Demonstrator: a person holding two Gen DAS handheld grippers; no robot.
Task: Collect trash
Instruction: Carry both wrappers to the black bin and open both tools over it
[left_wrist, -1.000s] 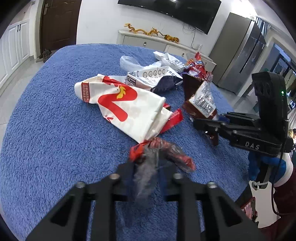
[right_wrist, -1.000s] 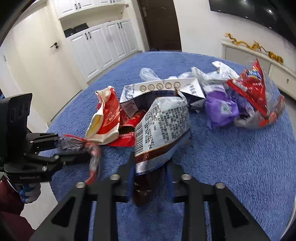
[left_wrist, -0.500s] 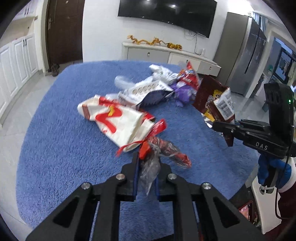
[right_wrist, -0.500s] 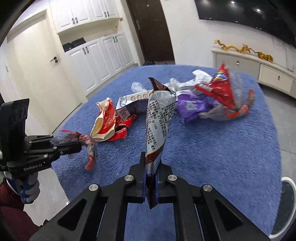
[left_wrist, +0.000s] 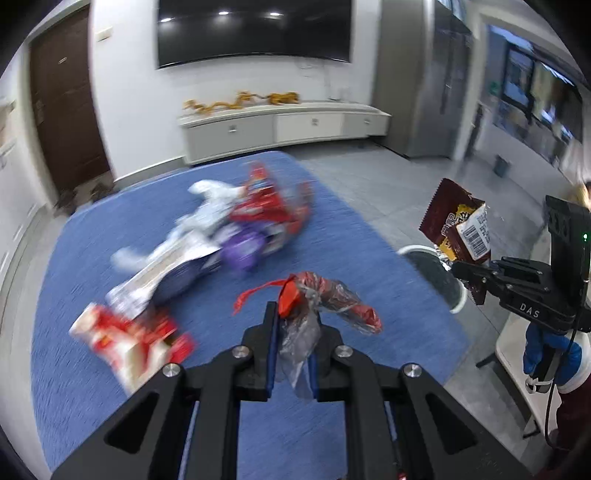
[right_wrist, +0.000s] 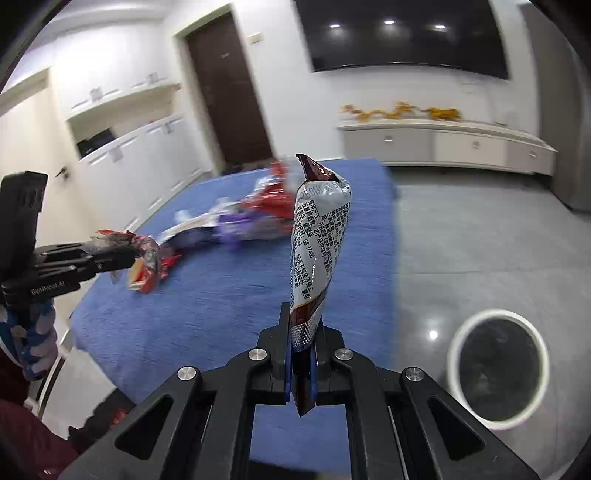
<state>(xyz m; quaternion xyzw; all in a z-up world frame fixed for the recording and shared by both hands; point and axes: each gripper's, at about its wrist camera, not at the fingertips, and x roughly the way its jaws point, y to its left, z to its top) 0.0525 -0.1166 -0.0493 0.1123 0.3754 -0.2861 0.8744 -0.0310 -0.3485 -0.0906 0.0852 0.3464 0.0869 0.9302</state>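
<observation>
Both grippers are loaded and lifted clear of the blue table (left_wrist: 92, 369), so this reads as the carry stage of 1 round of collecting, not the end of the job. The left gripper (left_wrist: 291, 354) has its fingers clamped on a crumpled clear-and-red wrapper (left_wrist: 317, 299), which sticks up and flops to the right above the table's near part. The right gripper (right_wrist: 301, 363) has its fingers pinched on the bottom of a brown-and-silver snack bag (right_wrist: 319, 240), which stands upright above them; in the left view the same bag hangs beyond the table's right edge, over the floor. A white-rimmed bin (right_wrist: 496, 367) sits on the grey floor just off that edge, low and to the right of the right gripper, and the bag is near it but not yet over its mouth, as far as I can judge. Nothing has been dropped from either gripper yet. Still on the table is a blurred cluster of trash (left_wrist: 221, 236): white, purple and red wrappers in the middle, and a red-and-white bag (left_wrist: 125, 339) nearer the left edge. So 2 pieces are in hand, several remain, and the bin's contents are too dark to make out.
</observation>
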